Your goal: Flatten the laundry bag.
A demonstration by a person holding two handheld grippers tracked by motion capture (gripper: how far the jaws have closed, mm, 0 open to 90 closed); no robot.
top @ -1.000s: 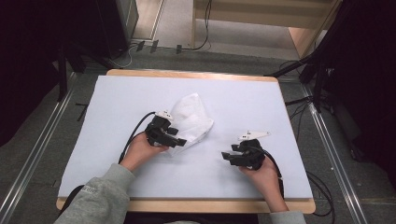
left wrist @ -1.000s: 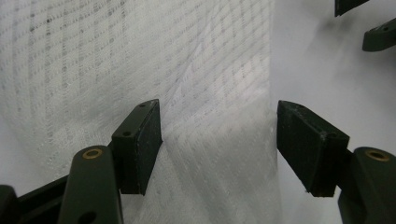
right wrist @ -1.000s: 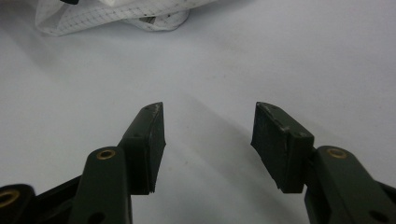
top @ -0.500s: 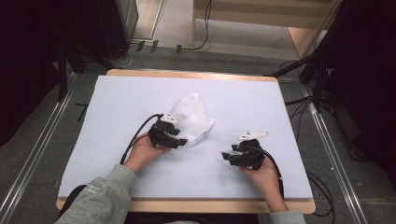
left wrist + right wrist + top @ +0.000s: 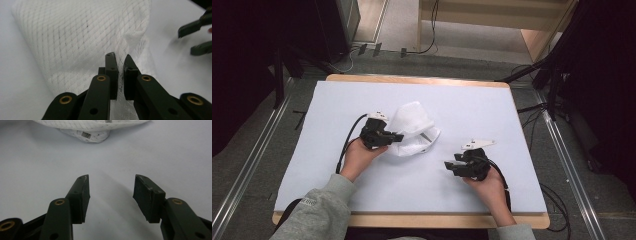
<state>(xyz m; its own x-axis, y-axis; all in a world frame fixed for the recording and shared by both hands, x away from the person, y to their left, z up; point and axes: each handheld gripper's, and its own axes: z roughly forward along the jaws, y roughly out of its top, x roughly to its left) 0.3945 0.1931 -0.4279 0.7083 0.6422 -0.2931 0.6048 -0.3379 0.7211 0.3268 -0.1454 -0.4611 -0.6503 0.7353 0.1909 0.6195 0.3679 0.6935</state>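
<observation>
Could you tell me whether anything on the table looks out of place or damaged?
Nothing looks damaged. The white mesh bag lies crumpled, a fold pinched in the left tongs; the right tongs hover open.

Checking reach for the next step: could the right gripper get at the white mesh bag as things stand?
Probably yes. The right gripper is open and points at the white mesh bag across bare table cover. The left gripper pinches the bag's other side.
</observation>
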